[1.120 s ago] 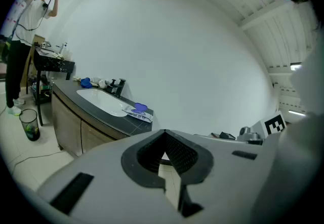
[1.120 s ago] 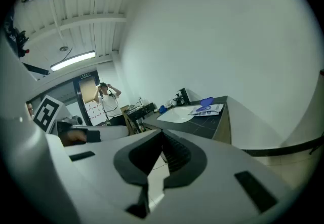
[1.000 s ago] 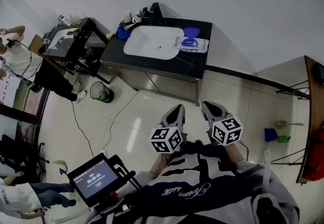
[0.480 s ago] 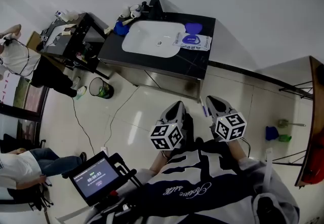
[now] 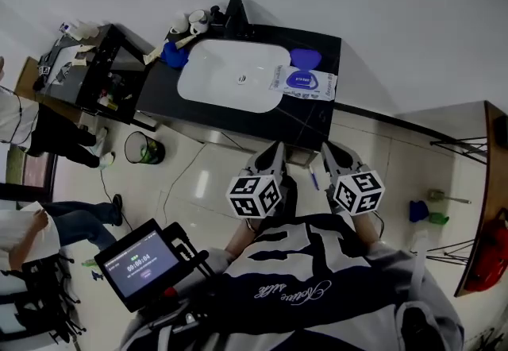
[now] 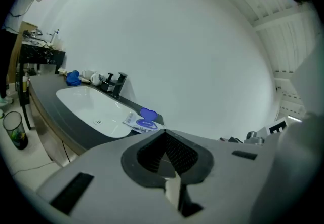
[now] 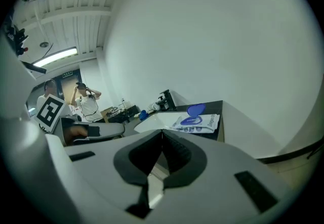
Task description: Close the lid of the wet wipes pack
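Note:
The wet wipes pack lies flat on the black counter, to the right of the white basin. Its round blue lid stands open at the pack's far edge. Both grippers hang over the floor in front of the counter, well short of the pack. My left gripper is shut with nothing in it, and so is my right gripper. In the left gripper view the pack and lid show just beyond the jaws. The right gripper view has the pack and lid ahead of its jaws.
A black faucet, cups and a blue cloth sit at the basin's back left. A dark side table and a bin stand left of the counter. A tablet screen is at lower left. People stand at the left edge.
The counter and pack have come nearer and sit lower in the head view. Both grippers have moved forward toward the counter's front edge, still shut.

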### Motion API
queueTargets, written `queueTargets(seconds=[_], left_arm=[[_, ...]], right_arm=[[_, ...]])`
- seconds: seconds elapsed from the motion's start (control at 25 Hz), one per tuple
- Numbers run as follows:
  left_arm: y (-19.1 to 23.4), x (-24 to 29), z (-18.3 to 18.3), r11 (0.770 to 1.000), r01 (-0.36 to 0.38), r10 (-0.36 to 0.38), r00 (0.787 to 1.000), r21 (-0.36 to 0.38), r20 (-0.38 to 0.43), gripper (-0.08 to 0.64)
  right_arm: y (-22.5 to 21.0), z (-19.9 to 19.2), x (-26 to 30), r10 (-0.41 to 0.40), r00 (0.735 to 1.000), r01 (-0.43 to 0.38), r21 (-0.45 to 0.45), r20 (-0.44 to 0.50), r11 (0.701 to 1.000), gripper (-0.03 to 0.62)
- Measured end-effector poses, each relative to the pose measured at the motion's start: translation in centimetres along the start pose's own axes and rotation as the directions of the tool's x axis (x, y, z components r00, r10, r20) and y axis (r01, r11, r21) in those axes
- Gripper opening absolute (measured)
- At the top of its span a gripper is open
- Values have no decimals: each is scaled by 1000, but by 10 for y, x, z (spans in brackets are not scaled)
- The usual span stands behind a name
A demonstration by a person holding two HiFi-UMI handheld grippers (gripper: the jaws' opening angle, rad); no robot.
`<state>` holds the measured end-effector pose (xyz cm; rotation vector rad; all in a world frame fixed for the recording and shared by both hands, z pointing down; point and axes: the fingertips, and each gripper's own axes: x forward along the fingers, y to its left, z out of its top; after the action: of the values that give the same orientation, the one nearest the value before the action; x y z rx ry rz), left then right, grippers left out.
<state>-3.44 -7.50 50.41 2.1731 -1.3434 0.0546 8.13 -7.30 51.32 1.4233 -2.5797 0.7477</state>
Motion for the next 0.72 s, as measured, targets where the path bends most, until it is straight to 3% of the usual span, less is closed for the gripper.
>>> queueTargets(seconds=[0.36, 0.6, 0.72], left_arm=[[67, 89, 63, 998, 65, -62, 994, 25, -92, -2], [115, 192, 37, 992, 126, -118, 971, 24, -208, -2], [116, 212, 19, 986, 163, -149, 948, 28, -281, -2]], right_arm=[[-25, 57, 96, -91, 996, 90, 44, 22, 995, -2], [-88, 35, 138, -218, 976, 216, 103, 14, 971, -2], [-99, 30, 123, -298, 955, 296, 126, -5, 947, -2]])
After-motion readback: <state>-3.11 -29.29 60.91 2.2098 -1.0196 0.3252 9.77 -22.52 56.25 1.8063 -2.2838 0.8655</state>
